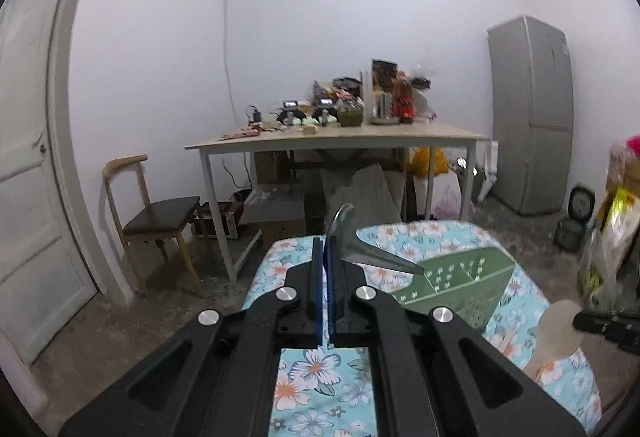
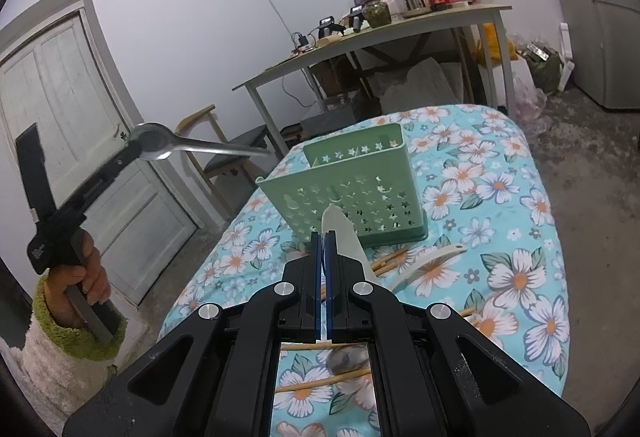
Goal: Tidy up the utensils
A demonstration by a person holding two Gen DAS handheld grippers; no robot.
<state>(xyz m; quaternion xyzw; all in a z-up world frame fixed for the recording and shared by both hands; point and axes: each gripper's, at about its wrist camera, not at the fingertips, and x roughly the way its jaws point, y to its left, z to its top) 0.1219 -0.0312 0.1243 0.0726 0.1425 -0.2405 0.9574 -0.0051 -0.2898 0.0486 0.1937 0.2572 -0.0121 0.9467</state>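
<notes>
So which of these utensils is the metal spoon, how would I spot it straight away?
Start at the flowered tablecloth with the green star-punched caddy on it. Left of it and raised above the table, the left gripper is shut on the metal spoon, pinching its bowl, the handle pointing towards the caddy. It is the only shiny utensil in the air; the wooden chopsticks lie on the cloth.

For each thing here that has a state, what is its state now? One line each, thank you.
Left claw: shut on the metal spoon, raised in the air.
Metal spoon: gripped at the bowl, handle pointing toward the caddy.
Right claw: shut on the pale spoon.
Pale spoon: held just in front of the caddy.
Caddy: upright on the tablecloth, nothing visible inside.
Chopsticks: lying on the cloth.
Door: closed.
</notes>
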